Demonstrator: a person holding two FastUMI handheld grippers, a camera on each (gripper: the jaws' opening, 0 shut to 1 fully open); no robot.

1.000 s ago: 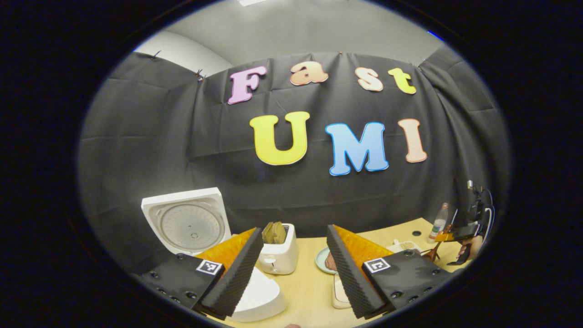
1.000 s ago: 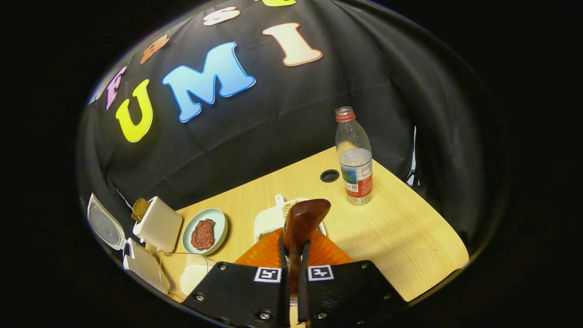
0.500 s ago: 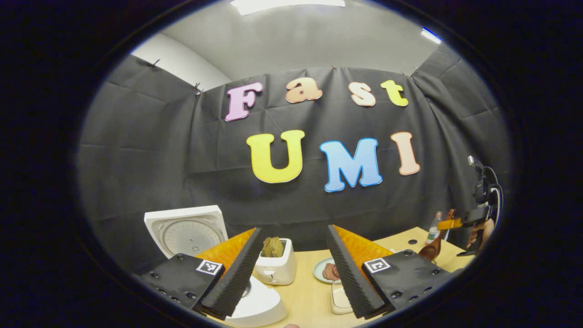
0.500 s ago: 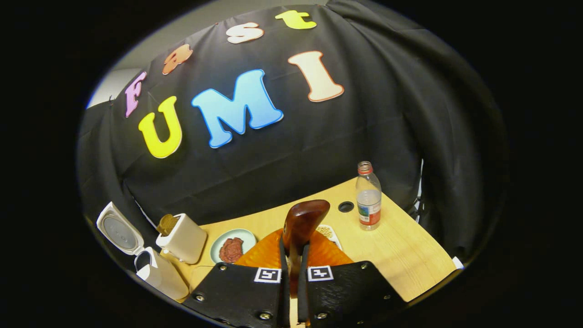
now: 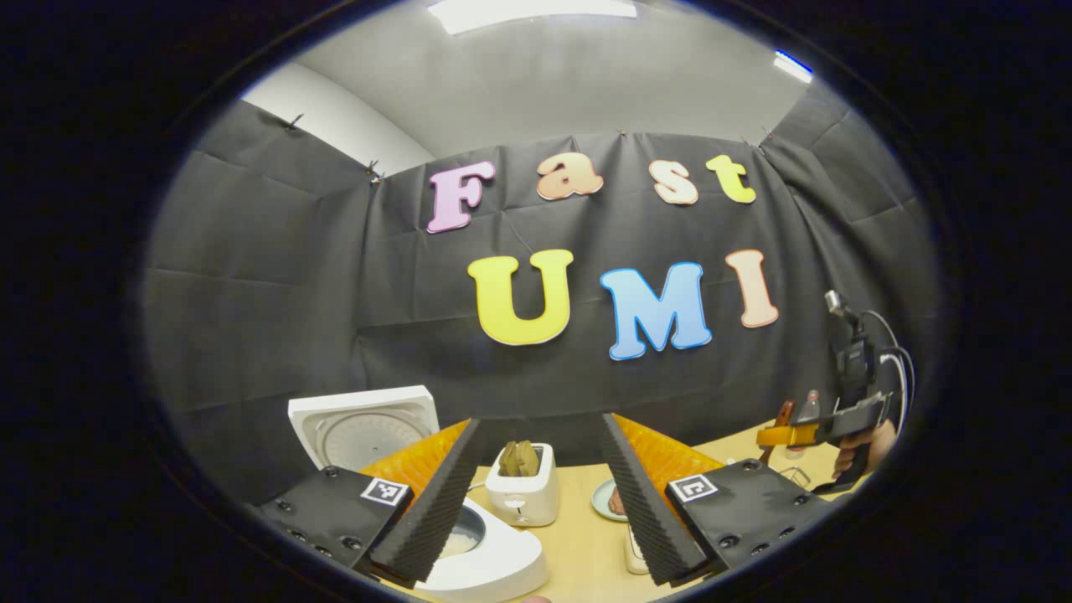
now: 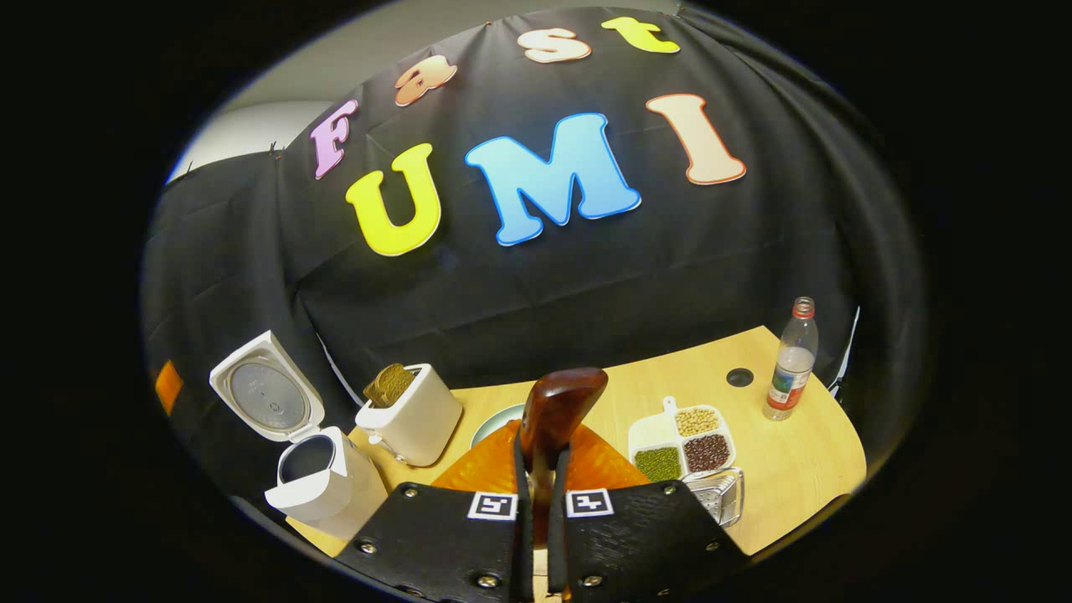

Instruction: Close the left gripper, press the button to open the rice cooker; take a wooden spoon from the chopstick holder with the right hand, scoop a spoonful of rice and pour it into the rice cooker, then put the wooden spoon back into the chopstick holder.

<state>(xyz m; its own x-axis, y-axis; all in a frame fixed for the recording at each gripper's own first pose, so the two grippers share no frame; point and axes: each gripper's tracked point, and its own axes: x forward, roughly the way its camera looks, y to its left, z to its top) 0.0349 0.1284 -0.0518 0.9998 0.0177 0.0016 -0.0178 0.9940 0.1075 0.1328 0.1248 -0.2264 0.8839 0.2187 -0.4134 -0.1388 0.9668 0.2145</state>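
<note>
toaster (image 6: 410,423) btwn rice cooker (image 6: 322,486), wooden spoon (image 6: 554,412)

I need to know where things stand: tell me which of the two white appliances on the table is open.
The rice cooker at the table's left end is open: its lid stands tipped back. The toaster beside it has no lid, just bread sticking up.

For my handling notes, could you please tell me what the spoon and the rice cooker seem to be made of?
Wooden spoon: looks like dark reddish-brown wood with a glossy, varnished finish, judging by the highlight on its rounded end. Rice cooker: probably white moulded plastic, smooth and matte; the disc inside its open lid looks like grey metal.
</note>
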